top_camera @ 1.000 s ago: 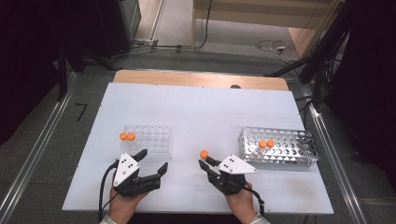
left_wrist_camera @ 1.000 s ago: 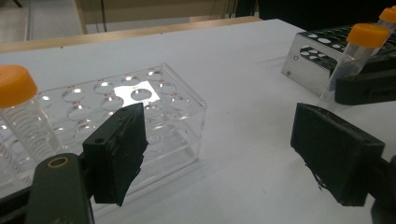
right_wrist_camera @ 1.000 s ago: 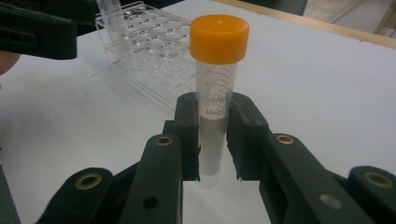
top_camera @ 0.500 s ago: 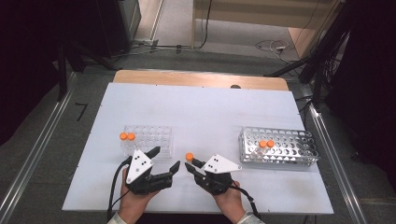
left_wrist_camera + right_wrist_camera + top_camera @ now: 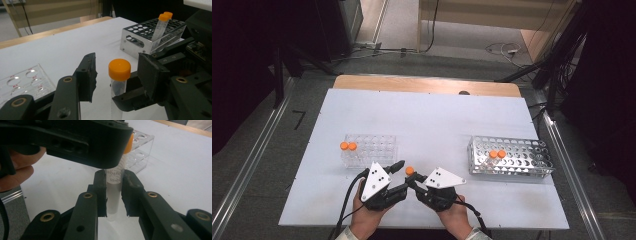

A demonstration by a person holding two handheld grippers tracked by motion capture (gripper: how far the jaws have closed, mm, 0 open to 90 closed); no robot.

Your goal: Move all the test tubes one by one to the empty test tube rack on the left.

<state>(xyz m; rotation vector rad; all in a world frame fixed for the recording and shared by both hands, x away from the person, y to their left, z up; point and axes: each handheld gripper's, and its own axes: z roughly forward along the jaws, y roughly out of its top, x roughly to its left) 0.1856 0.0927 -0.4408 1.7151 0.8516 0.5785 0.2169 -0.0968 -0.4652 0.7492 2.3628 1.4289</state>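
Handover is the job right now: the right hand-held gripper (image 5: pixel 412 180) pinches a clear plastic tube with an orange screw cap (image 5: pixel 119 75) and holds it upright, just above the white bench (image 5: pixel 427 120). The left hand-held gripper (image 5: pixel 399 175) has its jaws on each side of that tube. They have just been closing, but they stand a little apart from it and do not press on it yet. To do this well, I think the left one should squeeze the tube just under the cap, and the right one should let go only when the tube sits tight. Counting now: one tube between the two grippers, two orange-capped tubes in the clear plastic rack (image 5: pixel 369 150) just past the left gripper, and two more in the silver metal rack with round holes (image 5: pixel 512 160) off to the right gripper's side. That makes five tubes, two racks and two grippers.
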